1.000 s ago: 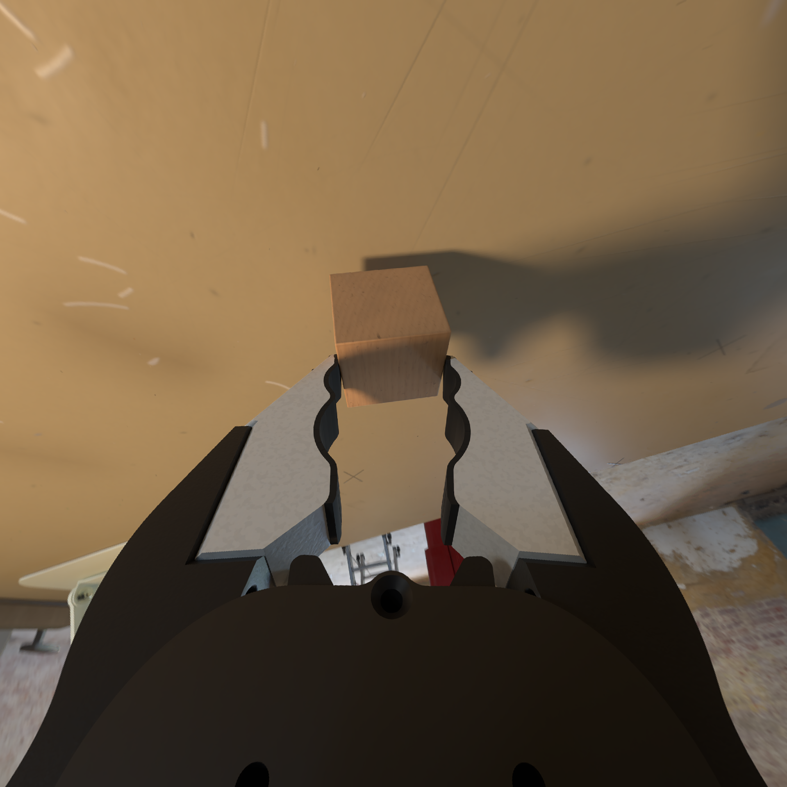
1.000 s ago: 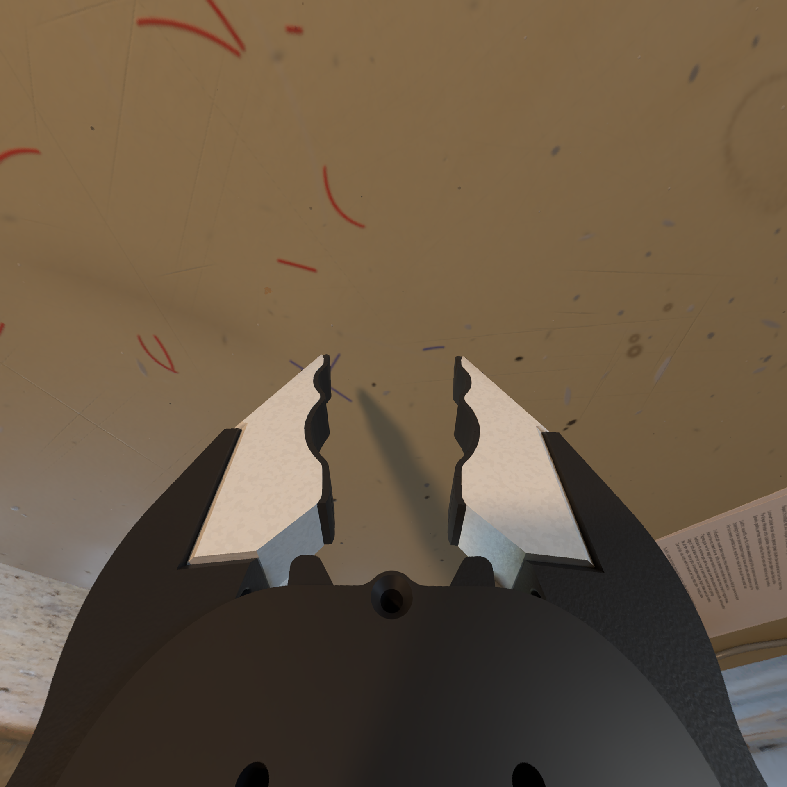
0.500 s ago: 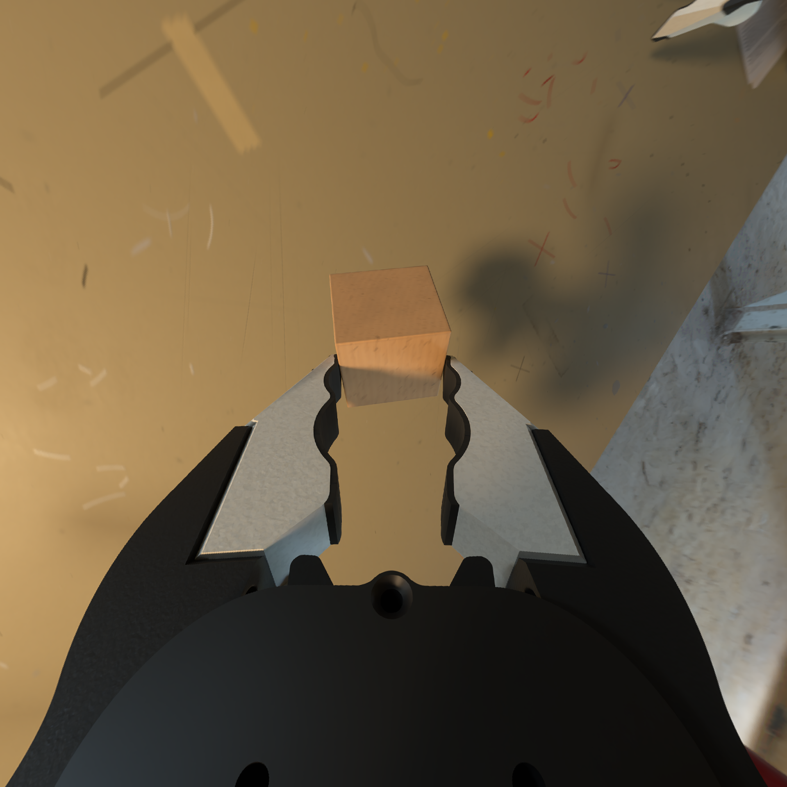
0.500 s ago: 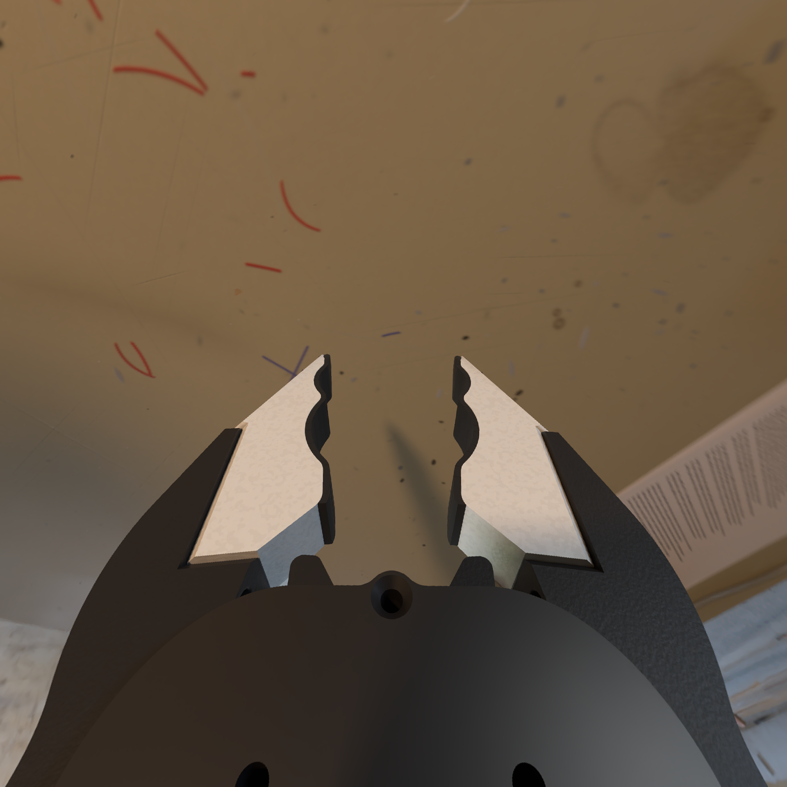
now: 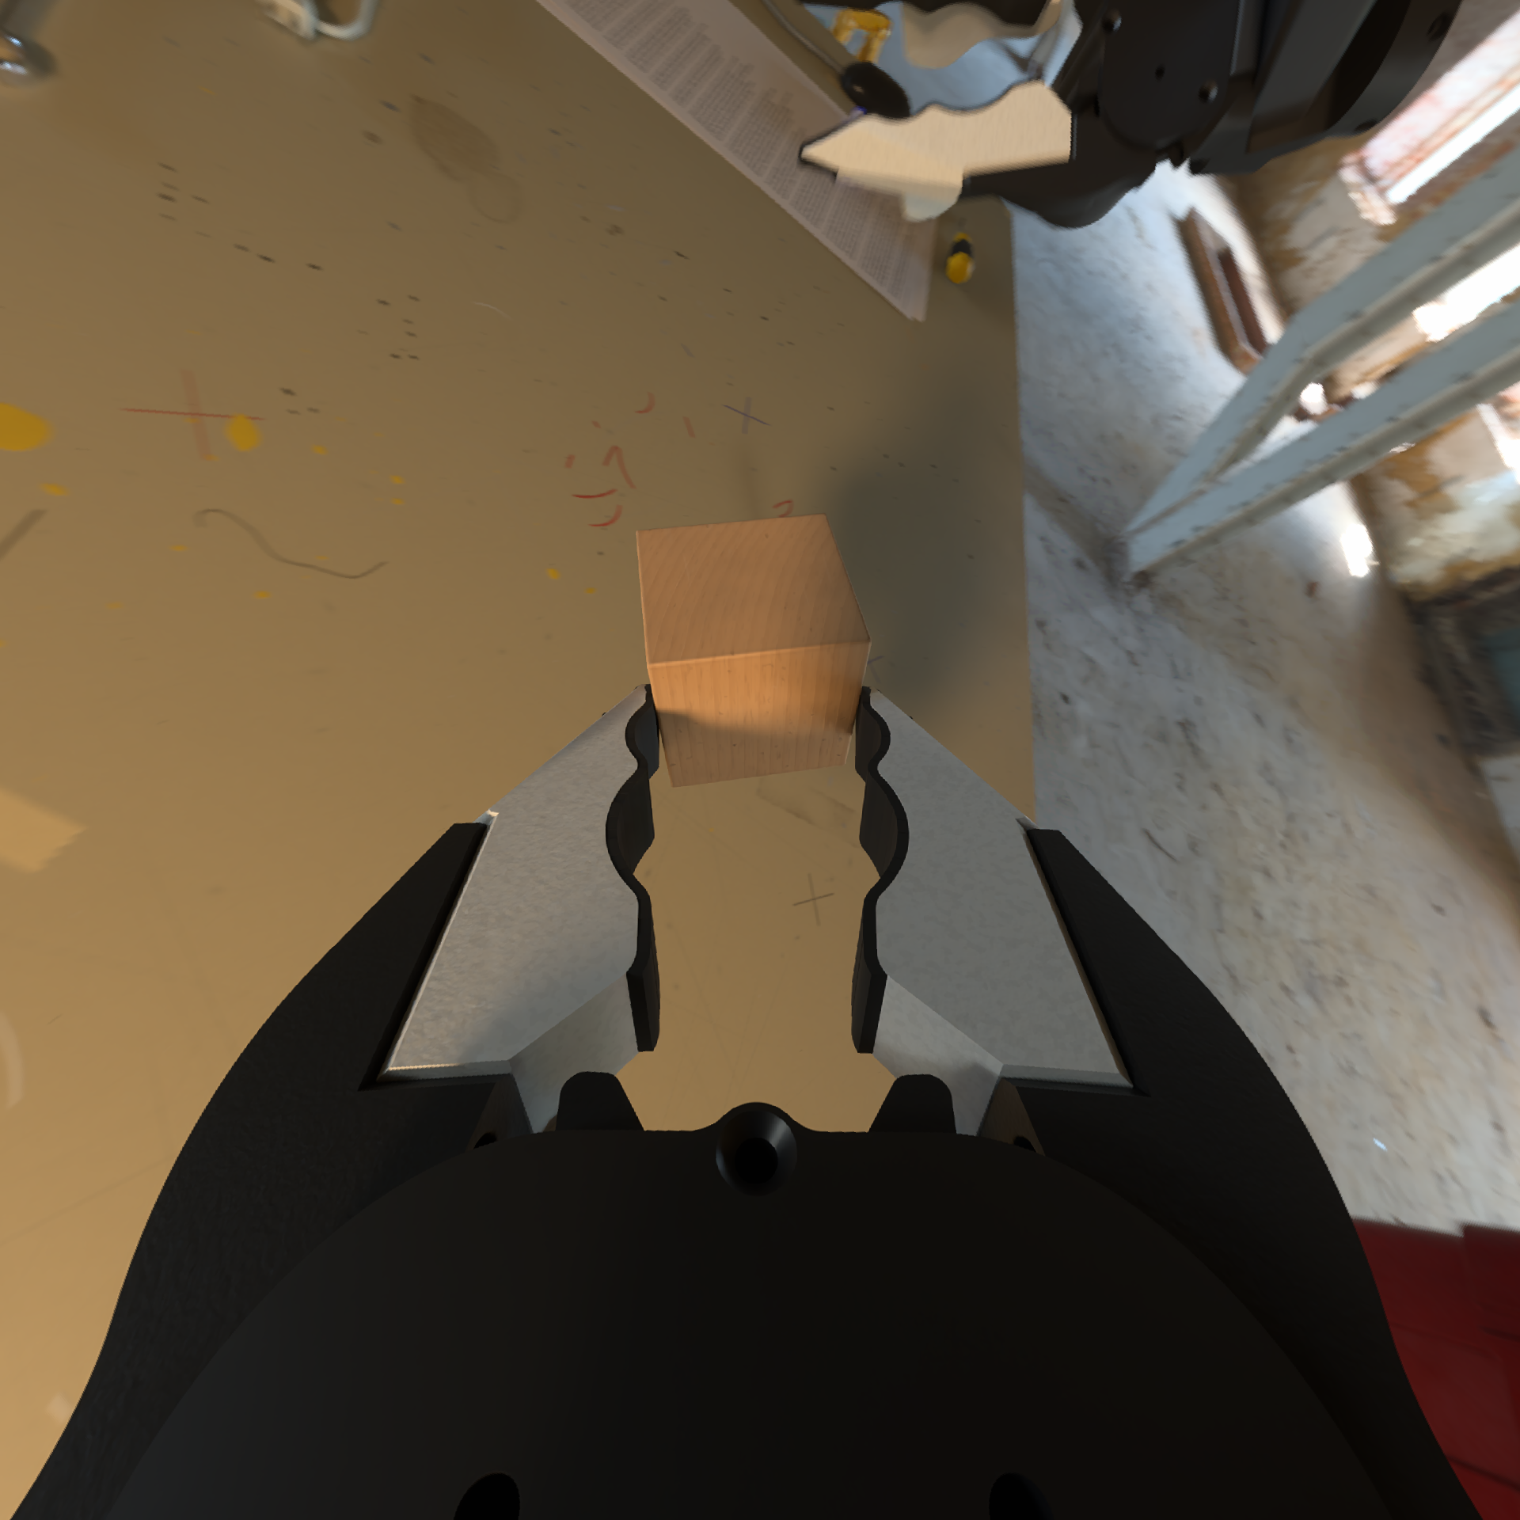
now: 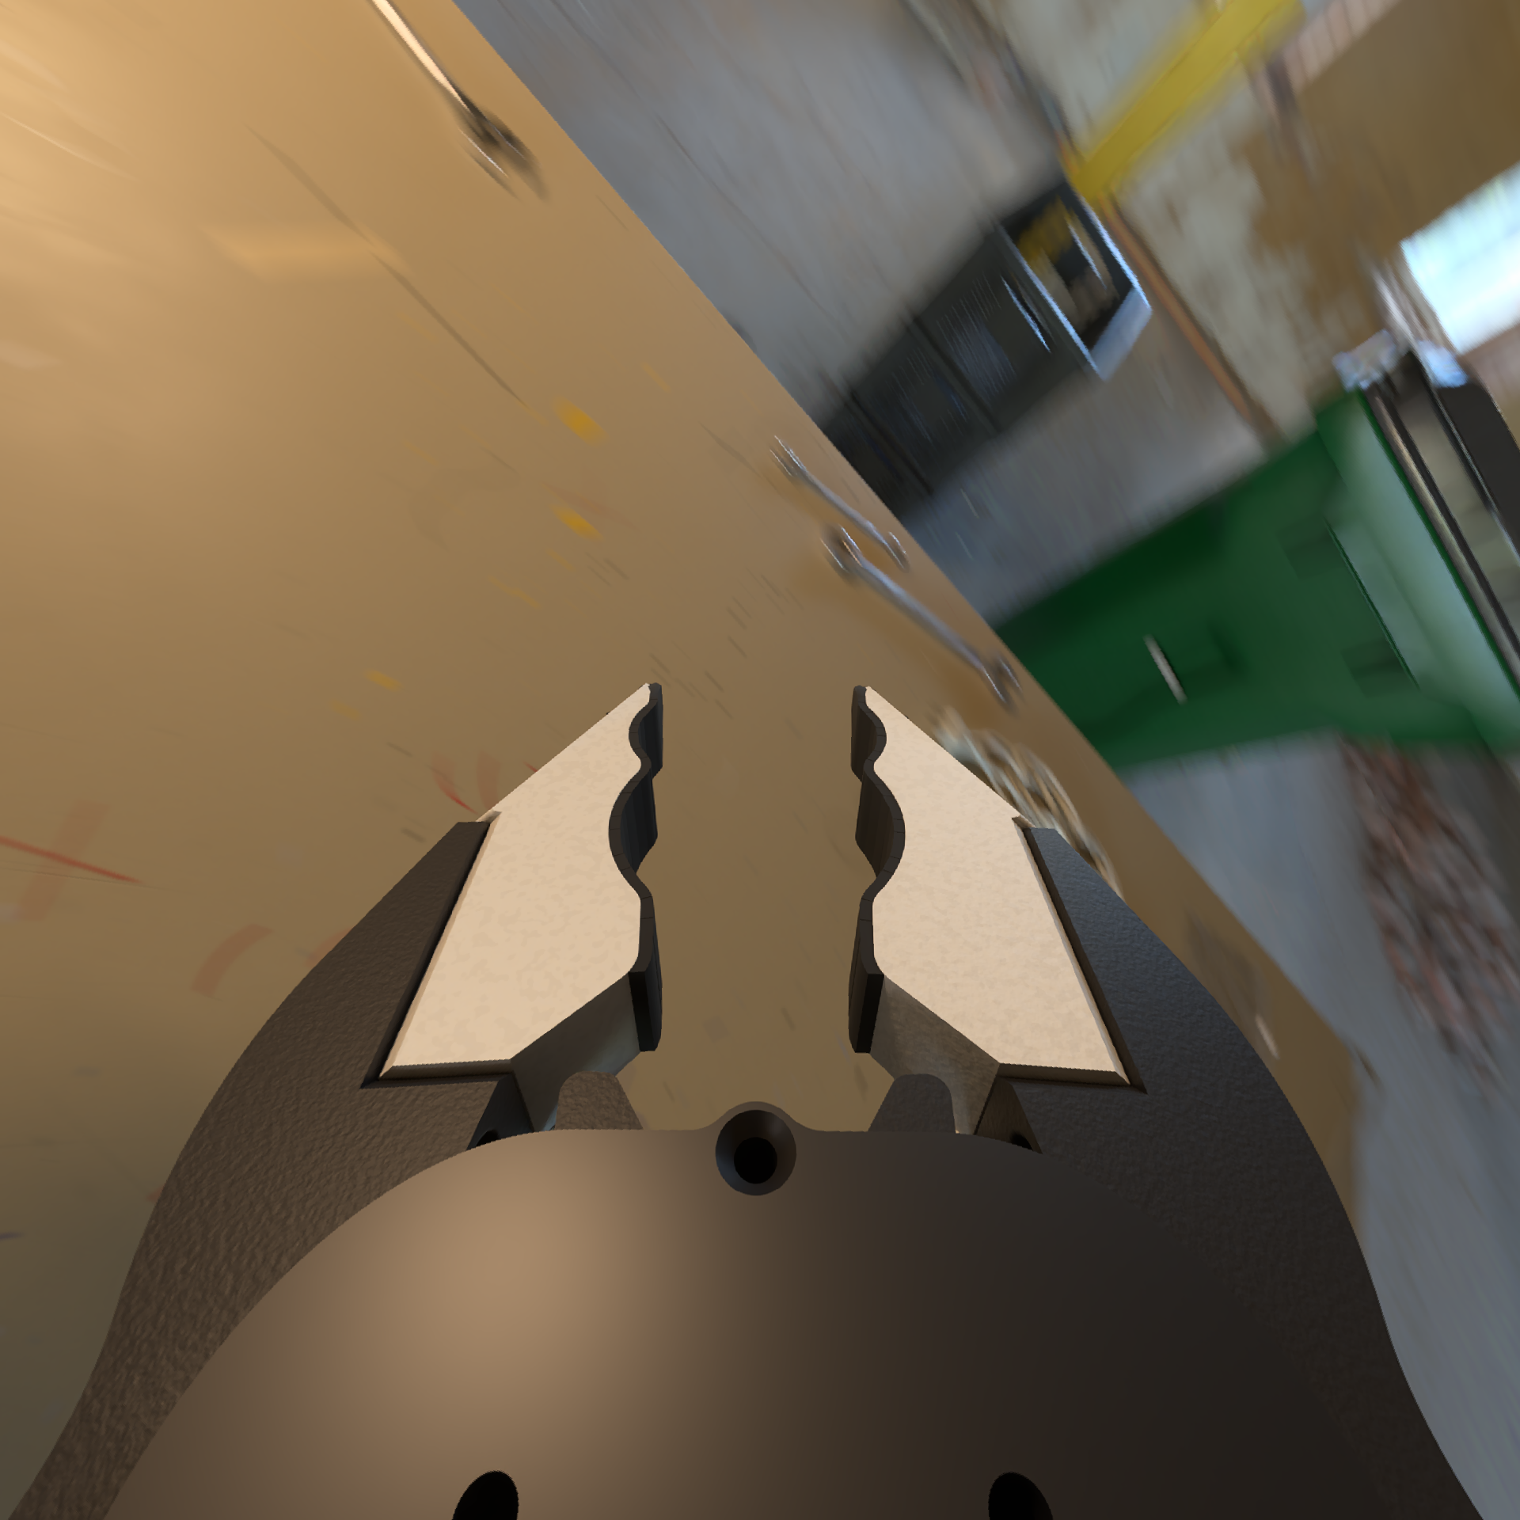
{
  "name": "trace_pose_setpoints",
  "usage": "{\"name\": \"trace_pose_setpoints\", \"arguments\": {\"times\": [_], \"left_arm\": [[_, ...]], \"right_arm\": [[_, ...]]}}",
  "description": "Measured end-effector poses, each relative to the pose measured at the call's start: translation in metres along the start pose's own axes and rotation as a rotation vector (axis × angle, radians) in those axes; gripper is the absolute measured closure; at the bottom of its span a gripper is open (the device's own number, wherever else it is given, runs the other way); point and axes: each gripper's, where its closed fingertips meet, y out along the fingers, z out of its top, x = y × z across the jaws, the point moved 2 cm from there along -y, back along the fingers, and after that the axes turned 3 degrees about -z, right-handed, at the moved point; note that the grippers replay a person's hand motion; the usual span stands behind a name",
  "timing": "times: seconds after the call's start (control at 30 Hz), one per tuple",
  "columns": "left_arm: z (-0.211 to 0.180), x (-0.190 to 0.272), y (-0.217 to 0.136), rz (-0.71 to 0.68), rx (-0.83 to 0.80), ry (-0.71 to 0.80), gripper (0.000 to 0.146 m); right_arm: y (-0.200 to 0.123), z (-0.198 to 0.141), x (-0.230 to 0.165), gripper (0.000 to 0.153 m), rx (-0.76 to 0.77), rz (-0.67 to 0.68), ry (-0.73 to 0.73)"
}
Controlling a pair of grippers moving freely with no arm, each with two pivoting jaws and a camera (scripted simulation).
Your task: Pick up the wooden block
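Two fingertips of the left gripper (image 5: 755,699) press against opposite sides of the wooden block (image 5: 753,650), clamping it at its near lower part so that most of the cube juts out past the tips. The block is held clear above the tan table (image 5: 329,699), close to the table's right edge, with the pale speckled floor (image 5: 1234,822) beyond. Far up the table lies a printed sheet of paper (image 5: 765,140), with a small yellow tool (image 5: 956,257) just past its corner. The right gripper (image 5: 921,99) hangs over that sheet at the far right, its fingers spread with nothing between them. In its own blurred view, the right gripper (image 6: 755,699) stands wide apart and empty above the table (image 6: 329,576), near an edge where wrenches (image 6: 872,551) lie, a green cabinet (image 6: 1275,625) beyond.
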Motion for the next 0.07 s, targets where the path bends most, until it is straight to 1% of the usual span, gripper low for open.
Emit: {"name": "trace_pose_setpoints", "arguments": {"times": [0.07], "left_arm": [[0.000, 0.002, 0.010, -0.074, -0.007, -0.011, 0.098]], "right_arm": [[-0.002, 0.033, -0.041, 0.103, 0.200, 0.142, -0.060]]}}
